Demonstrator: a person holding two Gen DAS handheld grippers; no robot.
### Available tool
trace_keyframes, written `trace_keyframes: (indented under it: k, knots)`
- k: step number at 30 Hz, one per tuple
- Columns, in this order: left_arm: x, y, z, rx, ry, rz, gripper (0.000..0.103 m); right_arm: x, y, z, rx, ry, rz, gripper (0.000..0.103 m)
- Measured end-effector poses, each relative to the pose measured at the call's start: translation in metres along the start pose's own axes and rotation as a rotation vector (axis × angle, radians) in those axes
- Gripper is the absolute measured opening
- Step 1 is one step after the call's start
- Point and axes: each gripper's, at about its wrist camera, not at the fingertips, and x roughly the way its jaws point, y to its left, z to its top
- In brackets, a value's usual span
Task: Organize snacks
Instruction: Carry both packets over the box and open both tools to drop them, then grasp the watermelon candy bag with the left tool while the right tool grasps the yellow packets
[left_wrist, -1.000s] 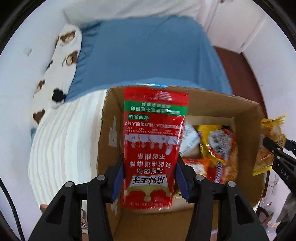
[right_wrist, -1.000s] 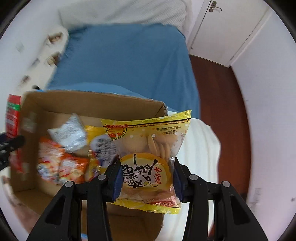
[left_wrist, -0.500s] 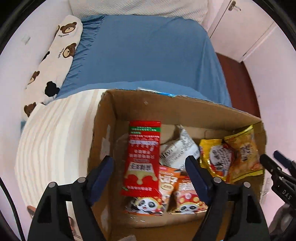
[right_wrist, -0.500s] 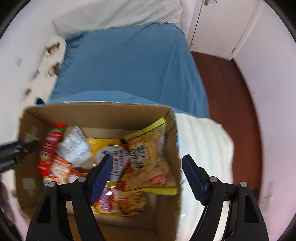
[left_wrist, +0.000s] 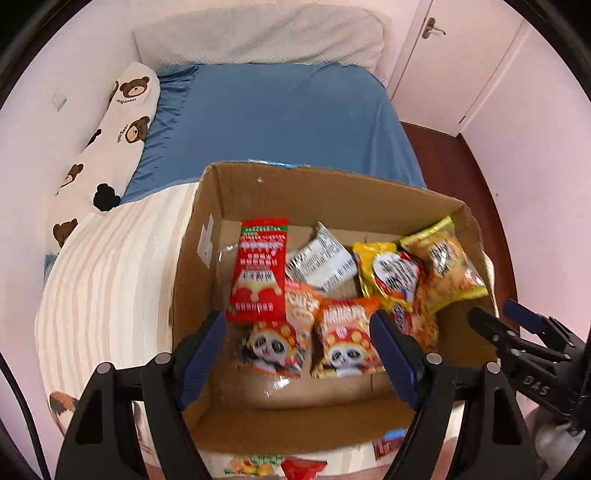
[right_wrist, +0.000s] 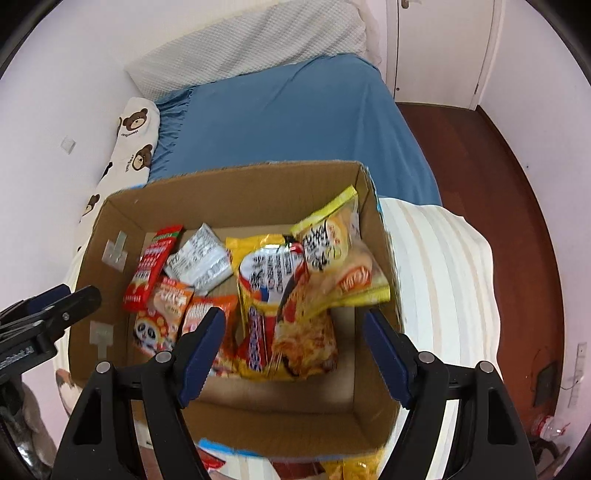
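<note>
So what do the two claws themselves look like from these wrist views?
They match: the left claw and right claw each have black plastic arms with triangular cut-outs, silver rivets at the pivots, and dark blue pads on the finger tips. The right one, seen side-on in the left view, bears white lettering "DAS". A thin black cable runs along the left edge.

Cardboard box (left_wrist: 295, 188) sits on the striped blanket (left_wrist: 107, 280) covering the bed (left_wrist: 277, 110).
</note>
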Motion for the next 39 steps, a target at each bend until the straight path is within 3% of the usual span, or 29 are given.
trace_keyframes:
  k: [19, 25, 27, 33, 39]
  knots:
    - [-0.095, -0.032, -0.081, 0.085, -0.177, -0.001, 0.079, -0.106, 0.010, -0.087, -0.012, -0.154, 0.049, 0.079]
    - [-0.120, -0.033, -0.100, 0.075, -0.238, -0.010, 0.079, -0.133, 0.014, -0.107, -0.005, -0.198, 0.061, 0.089]
    - [-0.123, -0.032, -0.108, 0.072, -0.247, -0.005, 0.079, -0.135, 0.013, -0.114, -0.001, -0.193, 0.065, 0.097]
    - [-0.103, -0.025, -0.131, 0.067, -0.215, 0.042, 0.079, -0.109, -0.015, -0.138, 0.060, -0.115, 0.044, 0.099]
    - [-0.038, 0.000, -0.160, -0.007, -0.066, 0.098, 0.079, -0.049, -0.059, -0.163, 0.150, 0.032, 0.054, 0.099]
